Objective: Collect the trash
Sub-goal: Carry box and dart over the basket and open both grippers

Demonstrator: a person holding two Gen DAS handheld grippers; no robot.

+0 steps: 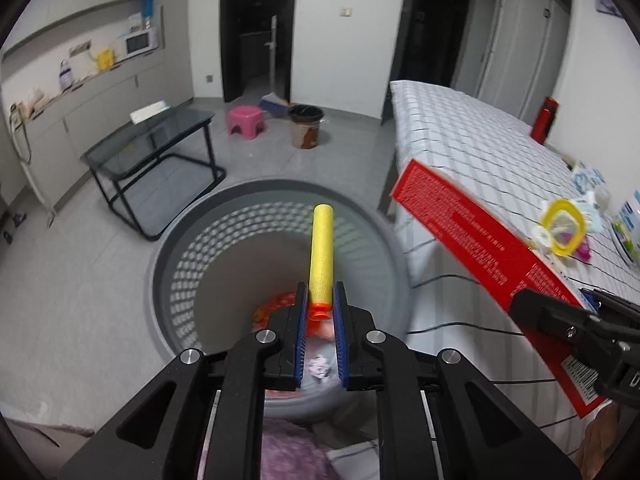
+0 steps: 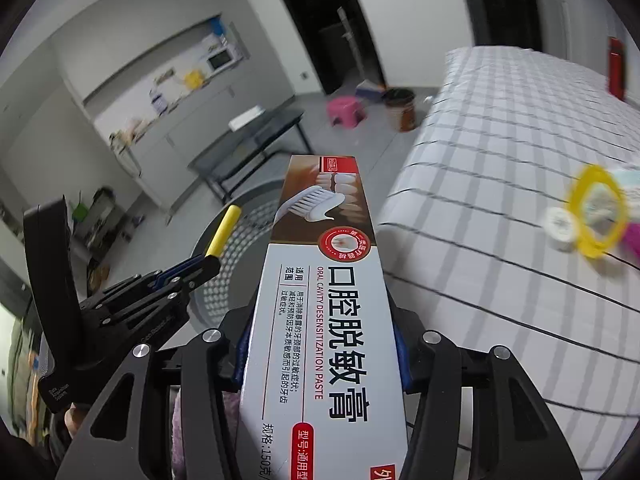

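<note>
Glass side table (image 1: 152, 136) stands on the tiled floor, a white box (image 1: 148, 111) on top. Pink stool (image 1: 245, 120) sits near it. Microwave (image 1: 138, 42) on wall counter. Red flask (image 1: 543, 120) beside checked tablecloth (image 1: 472, 132).

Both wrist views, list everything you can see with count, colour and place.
foam dart: one, yellow with orange tip, held over bin
laundry-style bin: one, grey, on floor
toothpaste box: one, red and white, held beside table
table: one, white checked cloth, right
yellow ring: one, on table
red bottle: one, table's far edge
pink stool: one, floor
brown bin: one, floor
glass table: one, dark, left
left tongs: shut on dart
right tongs: shut on box
</note>
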